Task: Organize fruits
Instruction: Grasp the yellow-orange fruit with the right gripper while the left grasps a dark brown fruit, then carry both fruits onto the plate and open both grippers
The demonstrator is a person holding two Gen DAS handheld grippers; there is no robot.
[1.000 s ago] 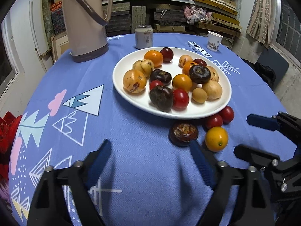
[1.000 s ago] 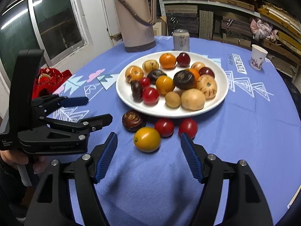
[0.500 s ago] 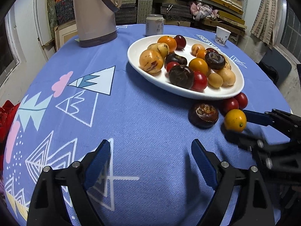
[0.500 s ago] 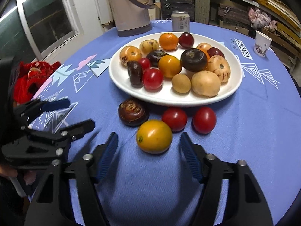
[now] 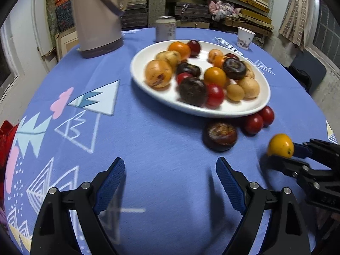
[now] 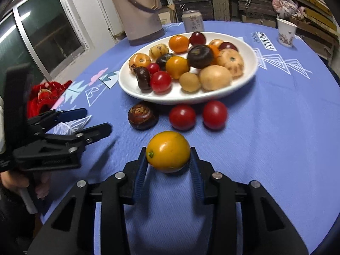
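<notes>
**Yellow-orange fruit taken up at the bench's near edge**

Blue cloth covers the bench [image 6: 276,127], and on it a white plate [image 6: 244,80] is already heaped with fruit. Four pieces are left off the plate, so the sorting is judged well advanced but unfinished. The yellow-orange fruit [image 6: 168,151] is seated between the blue pads of the right tool [image 6: 169,161], whose jaws are closing on it, pads against its sides. Just beside the plate's rim, a dark brown fruit [image 6: 142,115] and two red fruits [image 6: 182,116] lie untouched.

The left tool [image 5: 170,182] is held wide open over bare cloth, with nothing between its jaws.

The grip is shown squarely only by the right wrist view. From the left wrist view the fruit appears slightly raised off the cloth, though blur makes this uncertain.
</notes>
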